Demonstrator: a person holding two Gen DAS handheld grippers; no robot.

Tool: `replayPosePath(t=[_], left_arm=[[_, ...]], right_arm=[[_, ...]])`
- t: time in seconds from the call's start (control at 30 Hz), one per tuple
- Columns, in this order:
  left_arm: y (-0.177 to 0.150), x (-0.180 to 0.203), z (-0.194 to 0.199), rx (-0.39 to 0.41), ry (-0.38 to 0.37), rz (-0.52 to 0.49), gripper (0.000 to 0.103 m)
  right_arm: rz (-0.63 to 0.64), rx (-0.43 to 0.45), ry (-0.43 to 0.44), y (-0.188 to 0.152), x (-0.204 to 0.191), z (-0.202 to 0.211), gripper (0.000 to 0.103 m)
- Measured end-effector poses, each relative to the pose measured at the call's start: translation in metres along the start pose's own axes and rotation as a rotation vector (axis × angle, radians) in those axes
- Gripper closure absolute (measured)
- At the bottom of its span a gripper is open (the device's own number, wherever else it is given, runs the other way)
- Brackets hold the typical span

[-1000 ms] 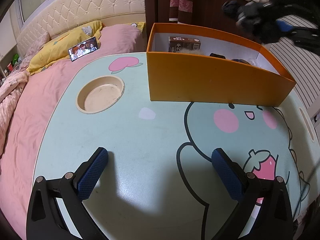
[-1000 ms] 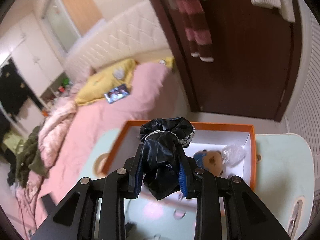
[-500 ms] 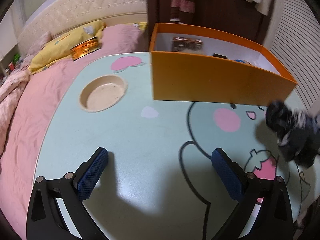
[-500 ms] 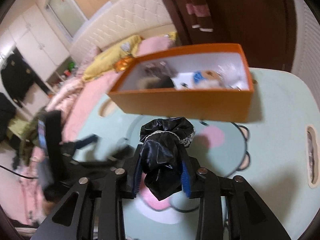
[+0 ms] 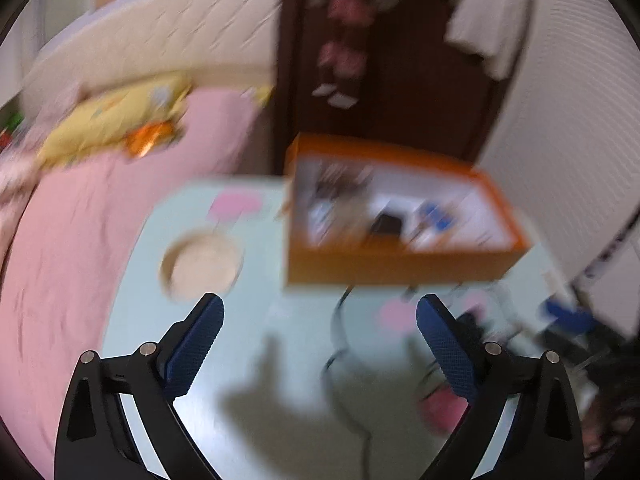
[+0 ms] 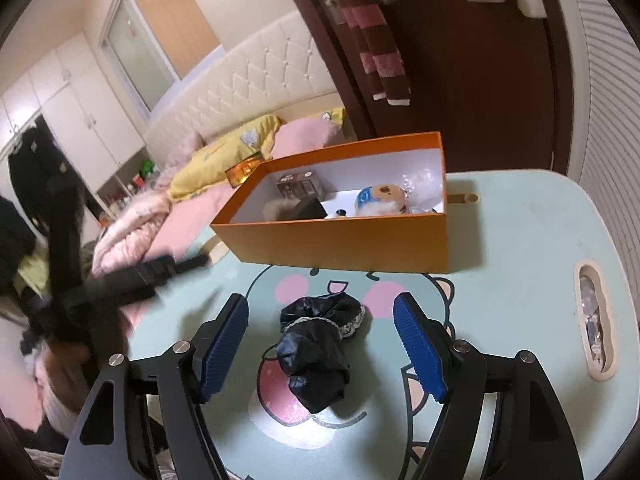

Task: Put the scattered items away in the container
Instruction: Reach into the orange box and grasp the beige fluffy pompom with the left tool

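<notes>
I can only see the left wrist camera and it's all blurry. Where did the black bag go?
Observer: The black bag lies on the table, between the open fingers of the right gripper, which is not touching it.
Operator: Is it in the orange box?
Observer: No. It sits in front of the orange box, apart from it.
Operator: What's in the box?
Observer: A small teddy toy, a clear plastic wrap and a brown carton, among other things.
</notes>
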State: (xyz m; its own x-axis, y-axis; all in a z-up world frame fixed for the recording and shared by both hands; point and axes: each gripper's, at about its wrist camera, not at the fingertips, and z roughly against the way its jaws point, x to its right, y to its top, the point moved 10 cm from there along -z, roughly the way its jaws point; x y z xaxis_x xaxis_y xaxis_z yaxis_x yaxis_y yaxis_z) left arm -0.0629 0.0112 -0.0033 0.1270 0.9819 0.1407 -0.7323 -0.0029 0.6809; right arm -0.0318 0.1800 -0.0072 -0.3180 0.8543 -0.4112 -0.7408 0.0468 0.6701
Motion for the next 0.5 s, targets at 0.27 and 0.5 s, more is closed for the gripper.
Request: replayPosePath(t=[0.27, 0.5], left_arm=[[0.04, 0.029, -0.071, -0.328, -0.053, -0.214, 0.066], [0.029, 0.019, -0.107, -0.408, -0.04, -0.136, 0.065]], right_arm=[[-0.023, -0.037, 0.061, -0.012, 0.003, -0.008, 0.045], [-0.064, -0.029, 0.083, -0.013, 0.013, -0.006, 0.046]])
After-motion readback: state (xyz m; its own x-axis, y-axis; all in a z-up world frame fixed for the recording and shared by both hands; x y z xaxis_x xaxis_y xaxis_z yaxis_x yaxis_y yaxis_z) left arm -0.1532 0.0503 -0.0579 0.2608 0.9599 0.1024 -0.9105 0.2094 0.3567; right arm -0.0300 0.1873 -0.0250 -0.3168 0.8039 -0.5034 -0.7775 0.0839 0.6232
